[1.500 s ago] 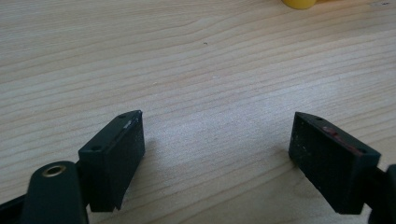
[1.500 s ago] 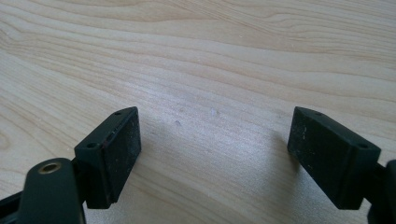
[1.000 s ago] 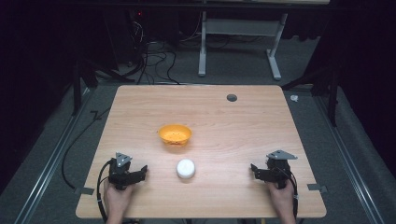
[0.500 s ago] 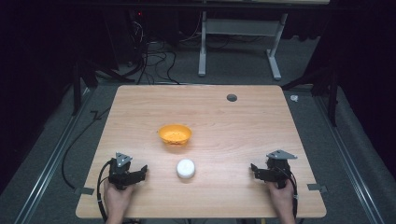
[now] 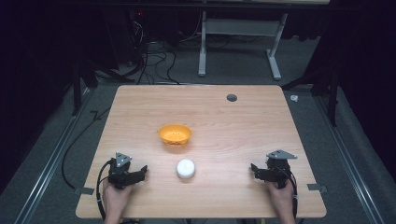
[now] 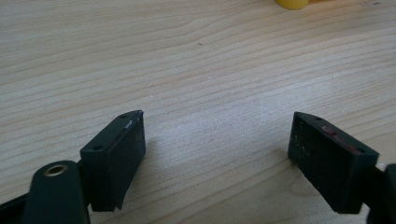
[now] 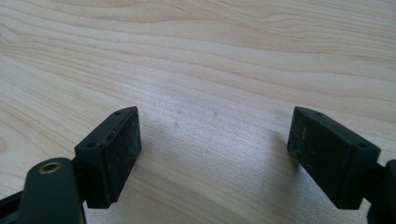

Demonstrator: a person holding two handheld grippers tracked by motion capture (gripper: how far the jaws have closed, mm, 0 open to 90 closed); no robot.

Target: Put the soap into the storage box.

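One orange bowl (image 5: 175,134), one white puck (image 5: 186,168), two tools (image 5: 142,171) (image 5: 252,169) (both wide).

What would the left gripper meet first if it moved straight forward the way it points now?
Probably the white round object: the left gripper points right across the table toward it. The line may pass just behind it, since the orange bowl edges its own view.

A small white round object (image 5: 185,168) lies on the wooden surface (image 5: 243,126) near its front edge; an orange bowl (image 5: 175,134) sits upright just behind it.
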